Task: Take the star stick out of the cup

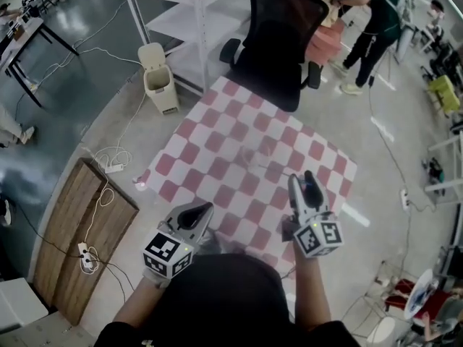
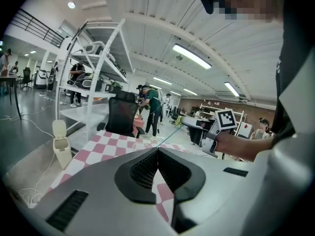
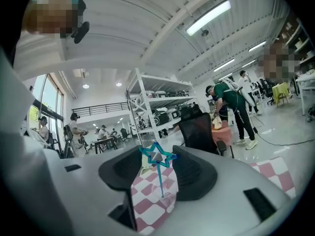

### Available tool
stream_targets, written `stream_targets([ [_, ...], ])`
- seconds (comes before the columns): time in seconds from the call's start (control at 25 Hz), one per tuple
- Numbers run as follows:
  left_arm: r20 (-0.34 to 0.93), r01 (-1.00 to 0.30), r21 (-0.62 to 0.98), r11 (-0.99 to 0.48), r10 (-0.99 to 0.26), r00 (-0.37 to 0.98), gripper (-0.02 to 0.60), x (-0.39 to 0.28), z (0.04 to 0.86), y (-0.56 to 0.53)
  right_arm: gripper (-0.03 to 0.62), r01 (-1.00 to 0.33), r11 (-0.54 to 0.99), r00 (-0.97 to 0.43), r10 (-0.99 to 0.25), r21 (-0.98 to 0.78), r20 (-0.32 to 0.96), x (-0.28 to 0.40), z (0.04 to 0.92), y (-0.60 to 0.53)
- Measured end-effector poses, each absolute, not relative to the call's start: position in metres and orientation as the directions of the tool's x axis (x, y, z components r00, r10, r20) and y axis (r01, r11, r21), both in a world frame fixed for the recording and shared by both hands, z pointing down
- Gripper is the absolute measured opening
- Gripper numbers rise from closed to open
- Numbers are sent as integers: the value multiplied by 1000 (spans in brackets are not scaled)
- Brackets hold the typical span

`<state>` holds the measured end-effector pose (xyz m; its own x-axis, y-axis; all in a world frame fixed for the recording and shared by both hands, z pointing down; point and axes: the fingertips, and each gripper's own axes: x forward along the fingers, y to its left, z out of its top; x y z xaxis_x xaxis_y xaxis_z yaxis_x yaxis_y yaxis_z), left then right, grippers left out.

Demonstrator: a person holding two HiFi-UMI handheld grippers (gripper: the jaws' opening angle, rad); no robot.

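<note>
Right gripper (image 1: 302,181) — jaws spread, nothing pinched. It is held low over the red-and-white checked tablecloth (image 1: 217,143) and aimed forward across the table.

Left gripper (image 2: 157,150) — jaws pressed together at the tips and empty, held at the near edge of the cloth, back from the work.

Star stick (image 3: 161,178) — a thin teal stem with a blue outline star on top. It is not yet taken out; its foot stands in the cup. The long axis is close to upright, with a slight lean. In the right gripper view it sits squarely in the gap between the jaws, the star level with the jaw tips, but it lies ahead of them and is not touched.

Cup (image 3: 166,202) — clear and small, standing on the cloth mid-table, faint in the head view.

Key relation: the stick lies straight ahead of the right gripper, which is the nearer of the two. A forward reach and a pinch on the stem below the star, then a lift along the stem's axis, look to be what is called for.
</note>
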<state>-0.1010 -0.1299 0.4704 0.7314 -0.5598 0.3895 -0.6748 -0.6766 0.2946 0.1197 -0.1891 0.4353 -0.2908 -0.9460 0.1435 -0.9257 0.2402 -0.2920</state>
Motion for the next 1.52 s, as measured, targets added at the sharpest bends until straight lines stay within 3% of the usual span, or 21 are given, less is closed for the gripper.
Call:
stream_targets([
  [0.92, 314, -467, 304, -830, -376, 872, 40, 24, 460, -117, 206, -986, 60, -93, -973, -158, 213, 211, 432, -71],
  [1.52, 313, -424, 304, -853, -331, 890, 40, 56, 464, -109, 204, -991, 53, -81, -969, -123, 232, 224, 445, -52],
])
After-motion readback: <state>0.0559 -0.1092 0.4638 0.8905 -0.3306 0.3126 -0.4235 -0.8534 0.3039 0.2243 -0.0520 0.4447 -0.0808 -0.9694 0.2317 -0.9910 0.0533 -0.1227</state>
